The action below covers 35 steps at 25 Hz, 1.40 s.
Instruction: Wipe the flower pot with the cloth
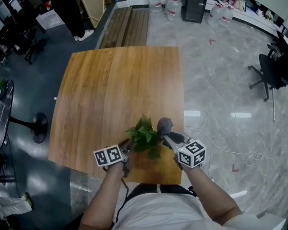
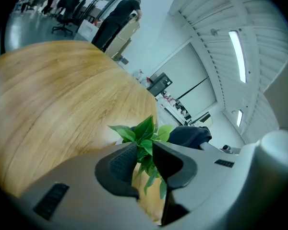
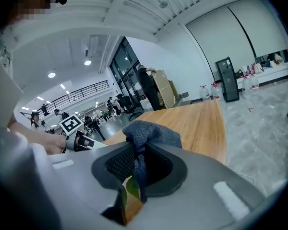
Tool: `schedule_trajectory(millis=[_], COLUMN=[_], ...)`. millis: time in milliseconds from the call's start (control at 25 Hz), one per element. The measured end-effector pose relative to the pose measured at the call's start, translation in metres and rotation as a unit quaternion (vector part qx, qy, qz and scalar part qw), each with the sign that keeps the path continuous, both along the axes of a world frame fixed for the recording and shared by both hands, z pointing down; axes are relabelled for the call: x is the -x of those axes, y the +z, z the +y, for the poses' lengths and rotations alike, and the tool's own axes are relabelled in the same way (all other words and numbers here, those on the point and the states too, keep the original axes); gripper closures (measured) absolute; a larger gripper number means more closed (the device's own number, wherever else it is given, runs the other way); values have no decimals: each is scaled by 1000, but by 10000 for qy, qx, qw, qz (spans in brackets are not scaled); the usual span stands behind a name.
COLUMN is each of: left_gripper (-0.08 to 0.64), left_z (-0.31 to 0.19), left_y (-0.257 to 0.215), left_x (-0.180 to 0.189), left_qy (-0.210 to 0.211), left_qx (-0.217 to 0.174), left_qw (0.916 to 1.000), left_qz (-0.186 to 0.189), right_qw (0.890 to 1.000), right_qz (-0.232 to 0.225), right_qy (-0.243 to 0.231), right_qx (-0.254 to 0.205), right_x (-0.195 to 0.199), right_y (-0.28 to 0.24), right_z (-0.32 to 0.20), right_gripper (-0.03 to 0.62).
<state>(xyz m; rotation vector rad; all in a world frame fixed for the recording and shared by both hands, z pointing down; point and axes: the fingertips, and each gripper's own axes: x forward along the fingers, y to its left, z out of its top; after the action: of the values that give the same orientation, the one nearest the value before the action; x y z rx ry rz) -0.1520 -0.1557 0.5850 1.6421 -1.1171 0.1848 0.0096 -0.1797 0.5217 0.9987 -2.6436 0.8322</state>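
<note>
Standing over the wooden table [image 1: 115, 90], I have the potted plant [image 1: 145, 136] at its near edge, right of the middle, with the flower pot itself hidden under the leaves. My left gripper [image 2: 144, 153] is at the plant's left side with its jaws parted; a few leaves hang in the gap between the pads, but nothing is pinched. My right gripper [image 3: 139, 163] is at the plant's right, clamped on the dark grey cloth [image 3: 151, 132], which bunches up above its jaws.
</note>
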Motion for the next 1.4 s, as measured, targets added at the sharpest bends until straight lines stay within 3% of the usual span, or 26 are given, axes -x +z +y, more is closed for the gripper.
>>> schedule_trajectory(millis=[200,400,640,800,1120,1320,1400], left_gripper=[511,552,554,554,554,554,554], left_z=[7,25,57,72,96,104,106], left_y=[-59,-134,-233,-287,-348,-361,-365], left_x=[-2,-7,-25,-33,-43,-46,-45], left_qy=[-104,-142,-187,-289,-439,-385,-417], left_qx=[-725,-1628,-2762,-3308,-3806,-3936,-3982], left_qw=[9968,9834,9531,9316,9038,8908,8894], left_qz=[-317,-792,-1224,-1475,-1908,-2239,-2206], right_qw=[9980,9939,9830,9739,9588,9517,9505], right_qz=[111,37,-123,-213,-228,-102,-91], right_qy=[-320,-551,-907,-987,-862,-788,-784], right_qx=[-530,-954,-1591,-2034,-2697,-2965,-3005], right_x=[5,7,8,4,-2,2,5], right_y=[-48,-102,-175,-220,-287,-301,-305], right_z=[16,39,67,83,105,114,117], right_gripper=[537,537,537,537,537,540,540])
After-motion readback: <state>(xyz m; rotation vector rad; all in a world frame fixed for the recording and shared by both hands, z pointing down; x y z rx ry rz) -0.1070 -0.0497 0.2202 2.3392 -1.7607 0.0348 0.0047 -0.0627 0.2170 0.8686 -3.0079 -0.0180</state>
